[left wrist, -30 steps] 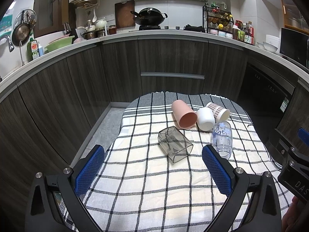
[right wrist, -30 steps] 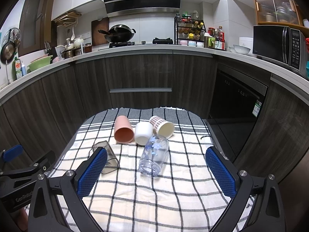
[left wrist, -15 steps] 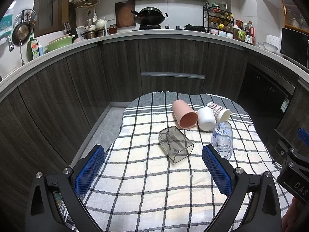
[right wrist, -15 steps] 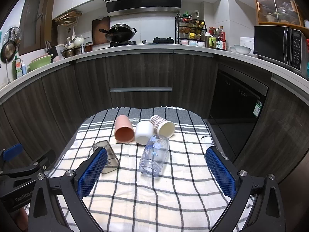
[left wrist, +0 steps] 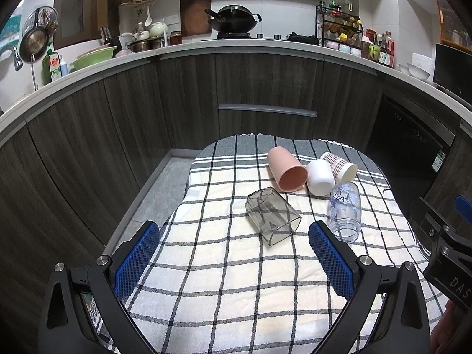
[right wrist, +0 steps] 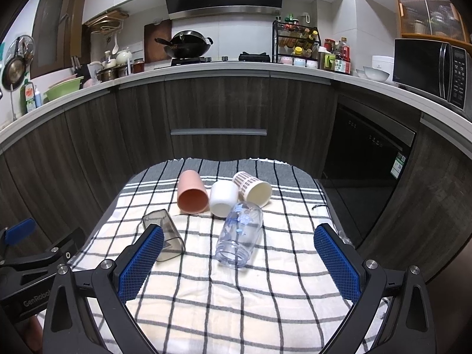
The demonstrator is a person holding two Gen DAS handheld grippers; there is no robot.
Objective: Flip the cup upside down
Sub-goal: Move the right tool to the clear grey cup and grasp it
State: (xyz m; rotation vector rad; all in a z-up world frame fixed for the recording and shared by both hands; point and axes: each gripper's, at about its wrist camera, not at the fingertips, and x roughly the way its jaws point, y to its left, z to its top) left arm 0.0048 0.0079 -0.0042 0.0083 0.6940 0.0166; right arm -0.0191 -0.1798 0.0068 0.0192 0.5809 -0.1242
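Note:
Several cups lie on their sides on a checked cloth (left wrist: 224, 277): a smoky grey square cup (left wrist: 273, 216) (right wrist: 164, 234), a pink cup (left wrist: 286, 173) (right wrist: 191, 192), a white cup (left wrist: 320, 177) (right wrist: 223, 198), a checked paper cup (left wrist: 339, 166) (right wrist: 252, 188) and a clear printed cup (left wrist: 345, 210) (right wrist: 239, 233). My left gripper (left wrist: 234, 261) is open and empty, just short of the grey cup. My right gripper (right wrist: 239, 265) is open and empty, just short of the clear cup.
The cloth covers a small table (right wrist: 320, 194) with floor on both sides. Dark kitchen cabinets (left wrist: 265, 88) curve round behind it. The right gripper's body (left wrist: 445, 250) shows at the right edge of the left wrist view; the left one (right wrist: 29, 262) at the left edge of the right wrist view.

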